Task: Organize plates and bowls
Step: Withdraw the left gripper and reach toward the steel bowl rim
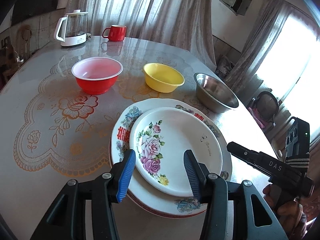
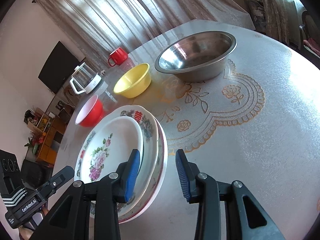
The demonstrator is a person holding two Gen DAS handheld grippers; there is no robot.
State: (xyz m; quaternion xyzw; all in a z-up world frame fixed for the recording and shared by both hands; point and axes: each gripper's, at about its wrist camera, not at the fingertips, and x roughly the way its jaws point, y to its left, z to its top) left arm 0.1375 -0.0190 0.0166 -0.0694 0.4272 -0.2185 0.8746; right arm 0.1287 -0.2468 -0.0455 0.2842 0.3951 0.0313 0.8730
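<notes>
Three bowls line the tabletop (image 1: 30, 104): red bowl (image 1: 97, 78) at ten o'clock, yellow bowl (image 1: 163, 77) at twelve, steel bowl (image 1: 217, 92) at two. The plate stack (image 1: 170, 148), three plates or perhaps four, sits nearest. Left gripper (image 1: 160, 172) and right gripper (image 2: 158, 177): jaws apart, clamping nothing.

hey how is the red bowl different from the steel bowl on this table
The red bowl is red plastic-looking with a white inside; the steel bowl is bare shiny metal. In the right wrist view the steel bowl looks wider. The red bowl sits at the left end of the bowl row, the steel one at the right end. Both stand upright and empty.
</notes>
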